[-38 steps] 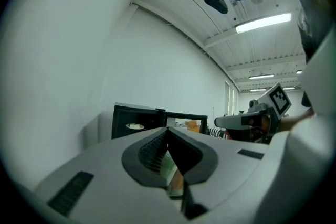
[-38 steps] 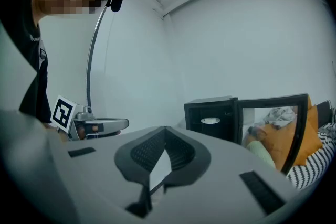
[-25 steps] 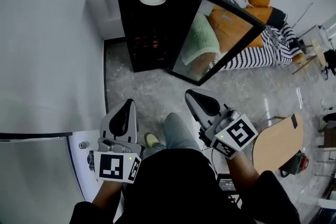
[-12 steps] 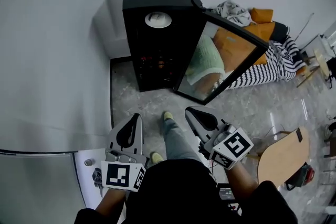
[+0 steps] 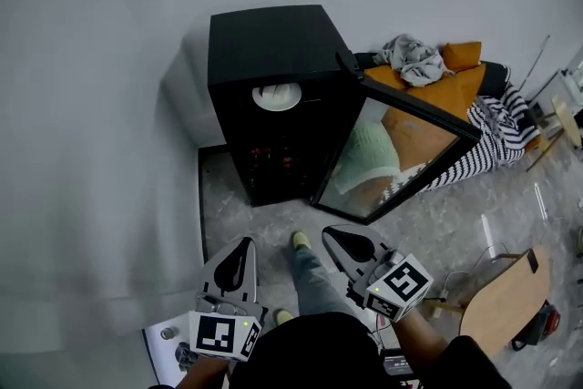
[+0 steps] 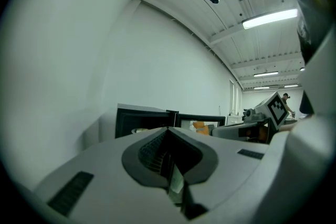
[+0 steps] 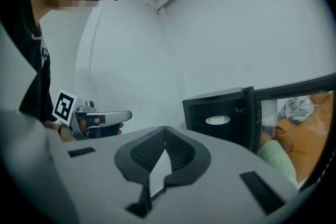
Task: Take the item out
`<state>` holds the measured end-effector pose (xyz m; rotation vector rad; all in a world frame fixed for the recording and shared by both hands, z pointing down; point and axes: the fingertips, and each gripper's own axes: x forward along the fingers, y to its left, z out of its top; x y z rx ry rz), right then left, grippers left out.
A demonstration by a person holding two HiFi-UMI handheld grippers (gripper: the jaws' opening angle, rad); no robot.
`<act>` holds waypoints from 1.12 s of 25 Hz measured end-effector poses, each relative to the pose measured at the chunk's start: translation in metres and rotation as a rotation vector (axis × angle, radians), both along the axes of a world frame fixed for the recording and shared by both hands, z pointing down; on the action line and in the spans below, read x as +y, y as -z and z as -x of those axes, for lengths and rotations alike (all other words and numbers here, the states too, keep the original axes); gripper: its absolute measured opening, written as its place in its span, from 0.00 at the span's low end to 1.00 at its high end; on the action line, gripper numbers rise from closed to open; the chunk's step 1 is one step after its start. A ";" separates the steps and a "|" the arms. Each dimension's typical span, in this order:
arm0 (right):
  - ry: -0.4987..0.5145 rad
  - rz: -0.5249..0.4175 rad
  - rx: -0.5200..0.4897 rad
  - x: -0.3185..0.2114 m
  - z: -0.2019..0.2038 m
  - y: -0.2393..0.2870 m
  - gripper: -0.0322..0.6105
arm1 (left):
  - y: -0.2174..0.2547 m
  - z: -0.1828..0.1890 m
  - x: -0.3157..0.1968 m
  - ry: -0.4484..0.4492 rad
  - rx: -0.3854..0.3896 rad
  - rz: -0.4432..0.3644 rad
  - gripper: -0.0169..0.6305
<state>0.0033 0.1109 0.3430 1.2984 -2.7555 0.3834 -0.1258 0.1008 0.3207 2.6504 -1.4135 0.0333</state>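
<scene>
A black cabinet (image 5: 269, 41) stands on the floor against the white wall, its glass door (image 5: 393, 156) swung open to the right. A white dish (image 5: 276, 96) lies on an upper shelf inside; it also shows as the dish (image 7: 218, 119) in the right gripper view and faintly as the dish (image 6: 138, 130) in the left gripper view. My left gripper (image 5: 244, 243) and right gripper (image 5: 330, 235) are held close to my body, well short of the cabinet. The jaws of both meet at the tips with nothing between them: left gripper (image 6: 168, 131), right gripper (image 7: 165, 128).
An orange sofa (image 5: 428, 96) with a striped blanket (image 5: 496, 118) and grey clothing (image 5: 414, 59) sits right of the cabinet. A wooden seat (image 5: 501, 305) is at lower right. My leg and yellow-green shoe (image 5: 300, 240) stand between the grippers on the marbled floor.
The cabinet has shifted farther off and more central in the head view. Both grippers sit lower in the frame, still shut. My foot has stepped forward.
</scene>
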 end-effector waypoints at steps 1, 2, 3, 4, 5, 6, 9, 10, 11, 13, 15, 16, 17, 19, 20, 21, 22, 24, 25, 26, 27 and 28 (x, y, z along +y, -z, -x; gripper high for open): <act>0.000 0.009 0.002 -0.009 -0.002 -0.002 0.06 | 0.001 -0.004 -0.011 -0.008 0.003 0.005 0.04; 0.000 0.018 0.005 -0.019 -0.005 -0.004 0.06 | 0.001 -0.008 -0.022 -0.017 0.009 0.010 0.04; -0.001 0.026 0.008 -0.028 -0.008 -0.007 0.06 | 0.002 -0.013 -0.033 -0.025 0.014 0.016 0.04; -0.006 0.033 0.009 -0.038 -0.011 -0.010 0.06 | 0.001 -0.017 -0.044 -0.032 0.019 0.022 0.04; -0.012 0.039 0.005 -0.048 -0.014 -0.014 0.06 | -0.001 -0.020 -0.055 -0.040 0.022 0.029 0.04; -0.017 0.042 -0.006 -0.057 -0.015 -0.016 0.06 | -0.004 -0.023 -0.065 -0.047 0.024 0.035 0.04; -0.018 0.047 -0.046 -0.080 -0.018 -0.018 0.06 | -0.009 -0.031 -0.088 -0.064 0.021 0.043 0.04; -0.018 0.051 -0.052 -0.088 -0.019 -0.018 0.06 | -0.009 -0.034 -0.095 -0.065 0.018 0.044 0.04; -0.019 0.057 -0.049 -0.096 -0.021 -0.020 0.06 | -0.010 -0.037 -0.103 -0.065 0.015 0.046 0.04; -0.017 0.064 -0.043 -0.114 -0.024 -0.023 0.06 | -0.012 -0.041 -0.119 -0.062 0.011 0.054 0.04; -0.012 0.075 -0.033 -0.127 -0.027 -0.026 0.06 | -0.013 -0.046 -0.131 -0.065 0.008 0.062 0.04; -0.011 0.083 -0.034 -0.132 -0.028 -0.028 0.06 | -0.013 -0.048 -0.136 -0.066 0.007 0.063 0.04; -0.009 0.091 -0.039 -0.138 -0.030 -0.028 0.06 | -0.012 -0.050 -0.141 -0.066 0.007 0.062 0.04; -0.006 0.109 -0.039 -0.151 -0.032 -0.030 0.06 | -0.009 -0.054 -0.155 -0.058 0.008 0.061 0.04; -0.004 0.116 -0.038 -0.157 -0.033 -0.031 0.06 | -0.009 -0.055 -0.162 -0.055 0.005 0.063 0.04; -0.001 0.118 -0.038 -0.163 -0.033 -0.031 0.06 | -0.009 -0.057 -0.168 -0.054 0.001 0.066 0.04; 0.002 0.119 -0.041 -0.168 -0.033 -0.030 0.06 | -0.010 -0.059 -0.175 -0.052 -0.005 0.069 0.04; 0.004 0.118 -0.060 -0.180 -0.035 -0.028 0.06 | -0.010 -0.063 -0.187 -0.047 -0.013 0.070 0.04; 0.002 0.120 -0.068 -0.187 -0.036 -0.027 0.06 | -0.010 -0.066 -0.194 -0.043 -0.017 0.067 0.04; 0.000 0.128 -0.067 -0.193 -0.039 -0.028 0.06 | -0.010 -0.068 -0.199 -0.040 -0.023 0.065 0.04; -0.002 0.139 -0.062 -0.197 -0.042 -0.030 0.06 | -0.010 -0.070 -0.203 -0.038 -0.032 0.064 0.04; -0.003 0.150 -0.061 -0.201 -0.045 -0.032 0.06 | -0.010 -0.073 -0.207 -0.036 -0.041 0.063 0.04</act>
